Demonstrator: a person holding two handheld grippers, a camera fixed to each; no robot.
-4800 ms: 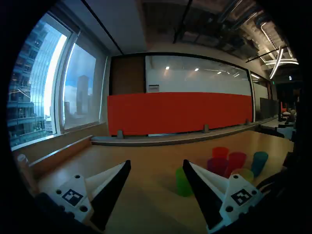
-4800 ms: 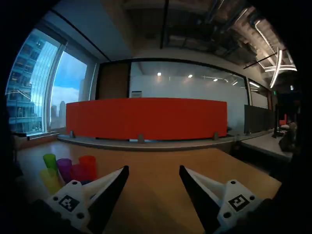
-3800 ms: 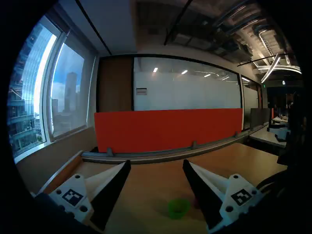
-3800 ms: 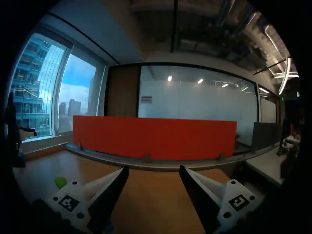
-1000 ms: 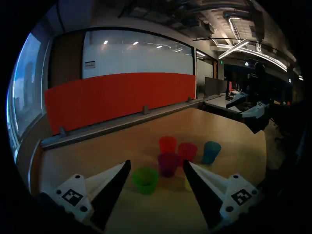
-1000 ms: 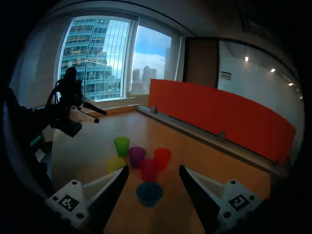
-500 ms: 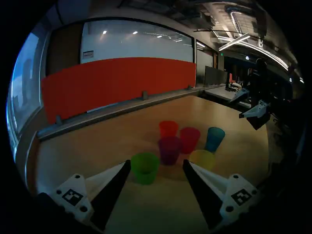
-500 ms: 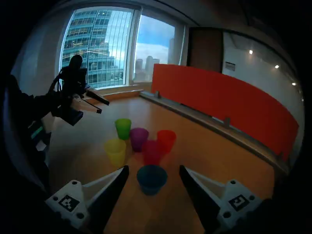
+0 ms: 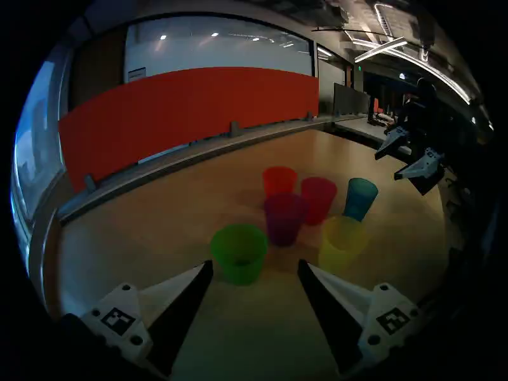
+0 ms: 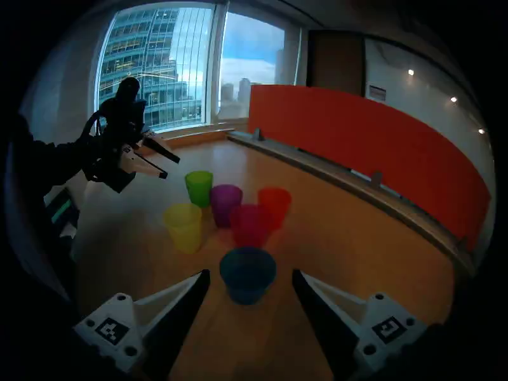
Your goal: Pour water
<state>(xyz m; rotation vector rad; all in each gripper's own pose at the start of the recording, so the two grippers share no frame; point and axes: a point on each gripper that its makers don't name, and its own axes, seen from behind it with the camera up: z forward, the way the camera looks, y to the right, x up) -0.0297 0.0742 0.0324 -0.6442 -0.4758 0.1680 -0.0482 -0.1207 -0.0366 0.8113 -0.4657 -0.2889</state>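
Several coloured plastic cups stand upright in a cluster on a wooden table (image 9: pixel 159 209). In the left gripper view, the green cup (image 9: pixel 239 252) is nearest, just beyond my open left gripper (image 9: pixel 254 282), with the purple (image 9: pixel 284 218), yellow (image 9: pixel 343 242), pink (image 9: pixel 317 199), orange (image 9: pixel 279 183) and blue (image 9: pixel 360 198) cups behind. In the right gripper view, the blue cup (image 10: pixel 247 274) sits just ahead of my open right gripper (image 10: pixel 250 289); the yellow cup (image 10: pixel 183 227) and green cup (image 10: pixel 199 187) lie farther left. Each gripper shows far off in the other's view: right (image 9: pixel 416 162), left (image 10: pixel 152 159).
A red partition (image 9: pixel 184 108) runs along the table's far edge. Tall windows (image 10: pixel 159 70) line one side. A person's dark sleeve (image 10: pixel 44 165) holds the far gripper. Bare table surface (image 10: pixel 355 235) lies to the right of the cups.
Both grippers have swung from facing the partition to facing the cups and have moved closer and tilted down. The cups now look larger. Both grippers stayed open.
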